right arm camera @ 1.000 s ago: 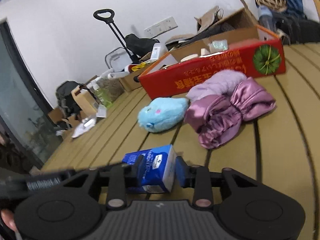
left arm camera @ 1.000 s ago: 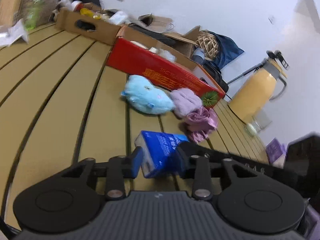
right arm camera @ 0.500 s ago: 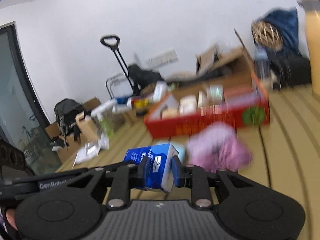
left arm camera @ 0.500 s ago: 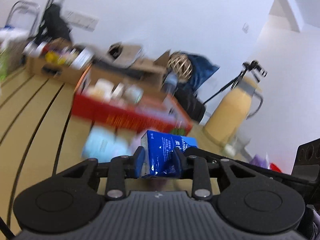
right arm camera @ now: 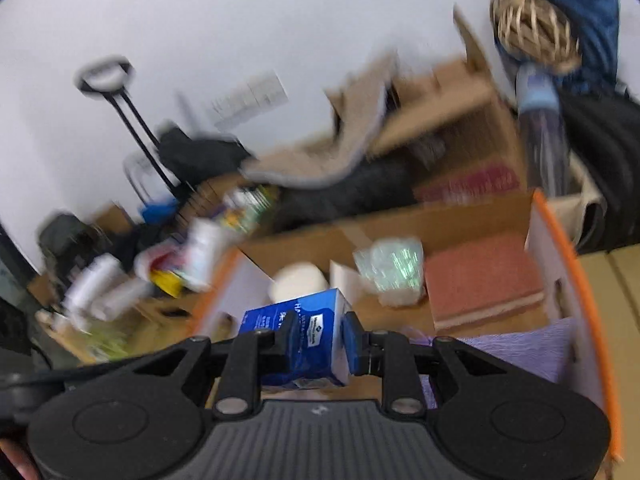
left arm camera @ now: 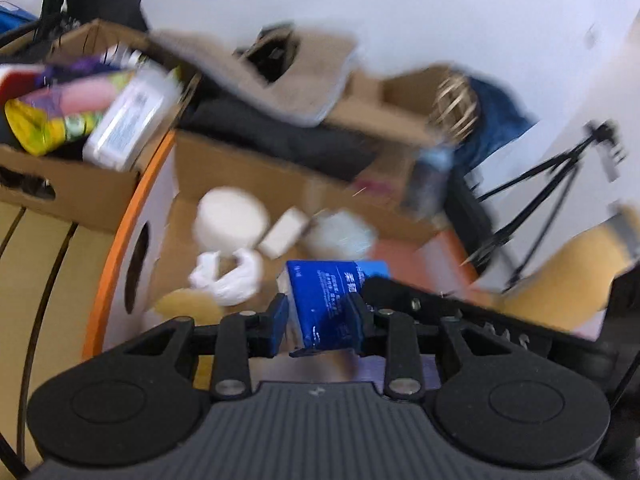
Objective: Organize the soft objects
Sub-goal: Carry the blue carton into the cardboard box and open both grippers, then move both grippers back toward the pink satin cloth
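Blue rectangular tissue pack (left arm camera: 334, 300) pinched at both ends, held above open orange-rimmed cardboard box (right arm camera: 576, 280). Left tool (left arm camera: 316, 322) clamped on one end; right tool (right arm camera: 316, 344) clamped on other. White roll (left arm camera: 230, 220) at 11 o'clock inside box. Blurred.

I see a plain white wall (right arm camera: 280, 20) behind the clutter, with a pale switch plate (right arm camera: 250, 98) on it. A tan slatted wooden tabletop (left arm camera: 52, 264) runs below. A black tripod (left arm camera: 532, 200) stands against the wall.
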Available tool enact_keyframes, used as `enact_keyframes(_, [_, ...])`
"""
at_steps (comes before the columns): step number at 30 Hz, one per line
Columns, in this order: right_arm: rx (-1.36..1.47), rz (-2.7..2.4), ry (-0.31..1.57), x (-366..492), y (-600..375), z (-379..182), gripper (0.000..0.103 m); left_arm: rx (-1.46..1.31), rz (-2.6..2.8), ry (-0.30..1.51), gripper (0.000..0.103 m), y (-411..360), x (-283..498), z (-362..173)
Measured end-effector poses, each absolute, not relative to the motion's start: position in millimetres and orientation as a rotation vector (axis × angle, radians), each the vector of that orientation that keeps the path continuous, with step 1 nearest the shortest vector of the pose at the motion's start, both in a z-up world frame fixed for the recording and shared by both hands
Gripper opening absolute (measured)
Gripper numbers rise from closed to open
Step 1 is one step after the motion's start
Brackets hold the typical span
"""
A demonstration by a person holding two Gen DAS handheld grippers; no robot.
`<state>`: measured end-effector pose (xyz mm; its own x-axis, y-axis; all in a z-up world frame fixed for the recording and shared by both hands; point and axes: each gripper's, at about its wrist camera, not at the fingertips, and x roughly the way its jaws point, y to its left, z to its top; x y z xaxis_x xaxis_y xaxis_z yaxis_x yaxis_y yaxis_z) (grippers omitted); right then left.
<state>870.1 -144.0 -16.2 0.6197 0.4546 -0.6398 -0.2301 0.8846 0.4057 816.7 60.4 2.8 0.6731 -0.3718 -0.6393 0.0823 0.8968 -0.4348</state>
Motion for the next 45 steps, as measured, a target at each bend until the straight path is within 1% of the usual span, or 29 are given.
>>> enact_keyframes(2, [0.274,0.405,0.898,889,-133,-37,0.022,-0.371,-0.219,0.805,0.032,64,823,-8])
enact_keyframes(3, [0.262,0.424,0.924,896,-129,-45,0.022,-0.372,-0.217,0.8,0.034,68,823,-9])
enact_keyframes(4, [0.265,0.443,0.934,896,-126,-50,0.022,-0.375,-0.22,0.792,0.04,72,821,-8])
enact_keyframes(5, [0.274,0.475,0.941,897,-125,-54,0.024,-0.372,-0.225,0.773,0.045,75,817,-4])
enact_keyframes(6, [0.275,0.486,0.936,895,-125,-54,0.024,-0.355,-0.227,0.748,0.048,77,814,2])
enact_keyframes(9, [0.295,0.495,0.893,884,-128,-46,0.024,-0.33,-0.193,0.687,0.05,83,798,24])
enact_keyframes(12, [0.263,0.468,0.855,866,-133,-18,0.024,-0.33,-0.187,0.673,0.053,91,783,48])
enact_keyframes(16, [0.197,0.457,0.793,826,-154,37,0.026,-0.253,-0.16,0.649,0.058,95,747,83])
enact_keyframes(18, [0.17,0.444,0.746,799,-168,68,0.037,-0.223,-0.161,0.63,0.06,98,722,102])
enact_keyframes(20, [0.134,0.421,0.709,770,-182,95,0.041,-0.185,-0.164,0.604,0.068,99,692,120])
enact_keyframes(22, [0.097,0.398,0.673,740,-198,119,0.043,-0.155,-0.161,0.585,0.07,99,663,136])
enact_keyframes(24, [0.077,0.384,0.641,709,-212,140,0.049,-0.136,-0.166,0.569,0.071,98,635,151])
enact_keyframes(26, [0.076,0.373,0.606,678,-224,153,0.054,-0.123,-0.167,0.541,0.074,96,607,162])
enact_keyframes(28, [0.07,0.37,0.571,646,-235,157,0.055,-0.108,-0.166,0.507,0.074,92,575,165])
enact_keyframes(31, [0.045,0.372,0.51,588,-241,152,0.058,-0.092,-0.182,0.457,0.075,86,521,158])
enact_keyframes(33, [0.032,0.379,0.468,544,-243,141,0.065,-0.091,-0.193,0.408,0.076,81,480,146])
enact_keyframes(35, [0.006,0.389,0.425,499,-242,127,0.067,-0.096,-0.184,0.368,0.078,77,438,131])
enact_keyframes(37, [-0.016,0.39,0.381,451,-240,110,0.068,-0.092,-0.176,0.337,0.079,73,395,113])
enact_keyframes(40, [-0.03,0.39,0.312,388,-239,86,0.073,-0.073,-0.127,0.286,0.082,68,339,84])
enact_keyframes(41, [-0.023,0.364,0.289,366,-239,77,0.077,-0.056,-0.094,0.265,0.086,66,321,75])
enact_keyframes(42, [-0.028,0.353,0.278,348,-239,70,0.079,-0.051,-0.061,0.248,0.087,65,306,68])
enact_keyframes(45, [0.016,0.325,0.289,308,-240,54,0.079,-0.111,-0.026,0.276,0.089,70,273,51])
